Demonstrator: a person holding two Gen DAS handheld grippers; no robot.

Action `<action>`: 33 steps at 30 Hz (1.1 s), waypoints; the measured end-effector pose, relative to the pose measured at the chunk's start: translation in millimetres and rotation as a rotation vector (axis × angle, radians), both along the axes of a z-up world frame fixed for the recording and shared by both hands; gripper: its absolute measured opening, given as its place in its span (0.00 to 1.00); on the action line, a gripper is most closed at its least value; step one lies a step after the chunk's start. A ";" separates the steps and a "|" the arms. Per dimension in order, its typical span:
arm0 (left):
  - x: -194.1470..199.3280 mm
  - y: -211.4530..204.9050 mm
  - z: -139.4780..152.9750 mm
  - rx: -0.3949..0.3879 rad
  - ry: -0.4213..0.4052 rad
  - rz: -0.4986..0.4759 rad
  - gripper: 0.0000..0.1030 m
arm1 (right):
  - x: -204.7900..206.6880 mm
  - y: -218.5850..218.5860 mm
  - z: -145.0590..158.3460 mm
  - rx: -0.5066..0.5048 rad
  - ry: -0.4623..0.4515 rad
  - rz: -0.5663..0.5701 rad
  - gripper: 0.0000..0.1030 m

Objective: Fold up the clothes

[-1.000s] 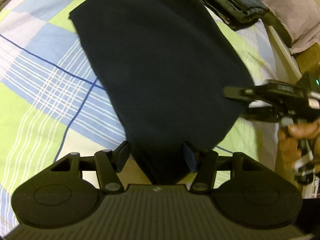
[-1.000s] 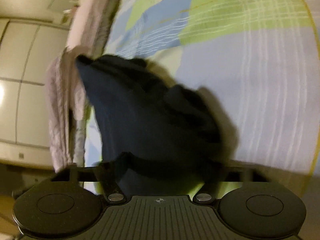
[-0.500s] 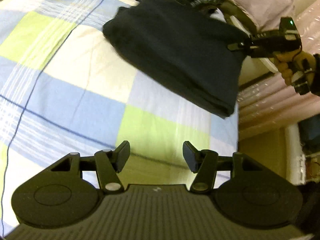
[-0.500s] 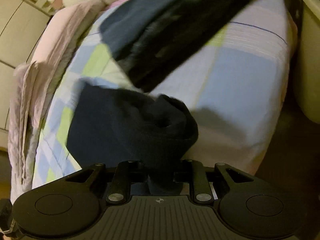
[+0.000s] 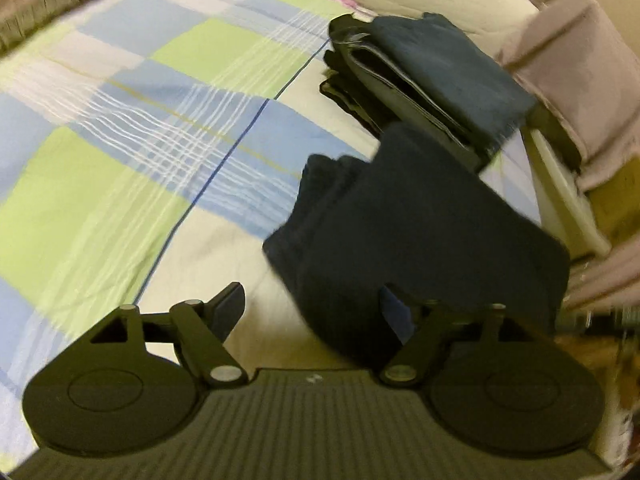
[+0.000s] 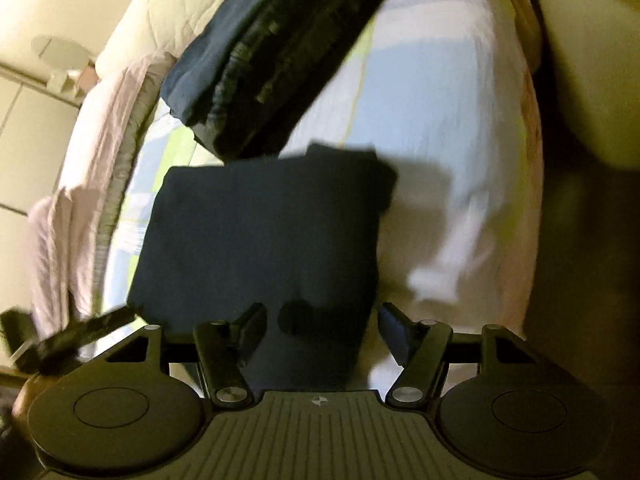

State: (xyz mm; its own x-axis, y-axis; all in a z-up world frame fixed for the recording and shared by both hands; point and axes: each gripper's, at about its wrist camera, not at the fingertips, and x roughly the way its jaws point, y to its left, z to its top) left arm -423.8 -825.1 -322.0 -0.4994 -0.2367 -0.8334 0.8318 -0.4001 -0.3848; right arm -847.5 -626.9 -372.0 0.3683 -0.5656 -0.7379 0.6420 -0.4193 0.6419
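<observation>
Dark navy garment (image 6: 260,240), folded down into a thick, roughly square bundle, lying on the checked bedsheet (image 5: 120,140) near the bed's edge. Plain fabric, no print visible, a bit blurry in both views. Layered folds showing along one side (image 5: 316,200) from the left wrist camera. Far end of it just beside, maybe touching, a stack of folded clothes (image 5: 432,76) in dark blue and black with a pale layer in between.

Left gripper (image 5: 312,312) wide open, nothing held. Right-hand finger (image 5: 396,316) sitting right over the near corner of the bundle, other finger over bare sheet. Can't tell if that finger actually touches the cloth.

Right gripper (image 6: 322,324) also spread wide, not clamped on anything. Near edge of the garment sitting between the two fingers, with a small dark lump of fabric (image 6: 298,318) poking up there.

Stuff only the left view gives: the big blue, green and cream checks of the sheet, a pinkish blanket (image 5: 576,80) bunched at the far right, and the side layers of the stack.

Only in the right view: the bundle's full square outline, a pale quilt (image 6: 168,12) at the head end, cupboard doors (image 6: 24,128) on the left, the sheet hanging over the bed's side, and the other gripper's tip (image 6: 80,336) at lower left.
</observation>
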 end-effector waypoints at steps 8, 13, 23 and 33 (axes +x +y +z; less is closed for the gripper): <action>-1.0 -25.7 -43.3 0.123 0.098 0.002 0.73 | -3.8 -16.6 -30.9 -0.056 -0.096 -0.040 0.63; -2.1 -17.7 -32.6 0.095 0.111 0.003 0.40 | -12.0 -27.7 -41.0 -0.051 -0.130 -0.048 0.48; 108.4 101.7 71.1 -0.001 0.080 0.328 0.35 | 39.7 -82.7 33.5 -0.068 -0.082 0.326 0.33; 226.9 324.5 94.6 0.106 -0.011 0.837 0.43 | 231.3 -136.6 38.1 0.007 -0.135 1.010 0.34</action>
State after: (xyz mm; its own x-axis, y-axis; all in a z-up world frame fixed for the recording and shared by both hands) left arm -197.0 -500.5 -227.4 -0.1857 -0.4455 -0.8758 0.8418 0.3876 -0.3756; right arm -616.2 -763.5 -334.0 0.7514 0.0602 -0.6571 0.6204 0.2745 0.7347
